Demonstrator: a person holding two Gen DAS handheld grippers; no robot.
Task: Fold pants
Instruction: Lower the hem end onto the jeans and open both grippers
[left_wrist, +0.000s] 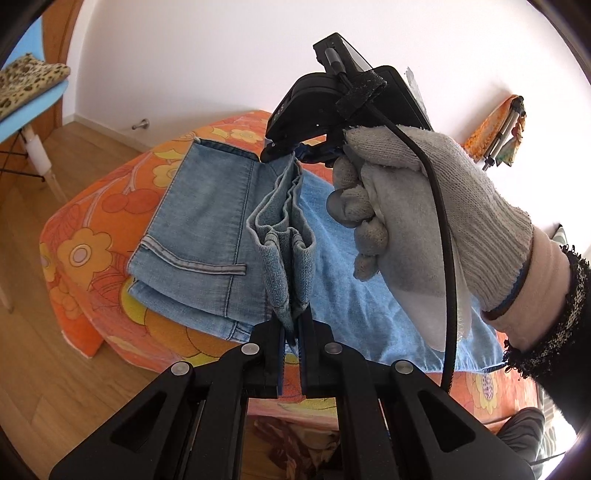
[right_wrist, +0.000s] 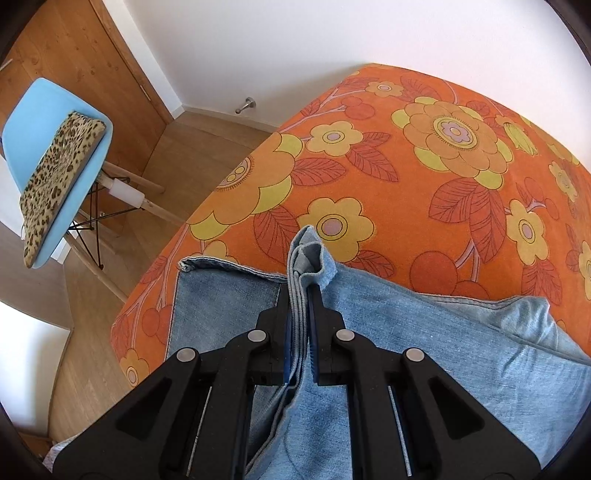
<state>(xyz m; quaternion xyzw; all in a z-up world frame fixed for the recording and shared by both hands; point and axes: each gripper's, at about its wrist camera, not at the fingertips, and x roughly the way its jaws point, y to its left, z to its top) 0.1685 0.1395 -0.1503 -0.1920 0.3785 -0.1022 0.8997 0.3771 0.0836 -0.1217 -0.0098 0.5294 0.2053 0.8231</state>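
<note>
Light blue denim pants (left_wrist: 207, 221) lie partly folded on a bed with an orange flowered cover (left_wrist: 92, 251). My left gripper (left_wrist: 293, 317) is shut on a bunched ridge of the denim at the near edge. At the far end of that same ridge, my right gripper (left_wrist: 295, 153), held by a gloved hand (left_wrist: 424, 206), is shut on the fabric. In the right wrist view, the right gripper (right_wrist: 301, 291) pinches several stacked layers of the pants (right_wrist: 424, 332), whose hem end pokes up past the fingertips. The bed cover (right_wrist: 406, 155) stretches beyond.
A blue chair (right_wrist: 48, 122) with a leopard-print cushion (right_wrist: 59, 181) stands on the wooden floor to the left of the bed, by a wooden door. A white wall runs behind the bed. A folded orange item (left_wrist: 495, 129) leans at the far right.
</note>
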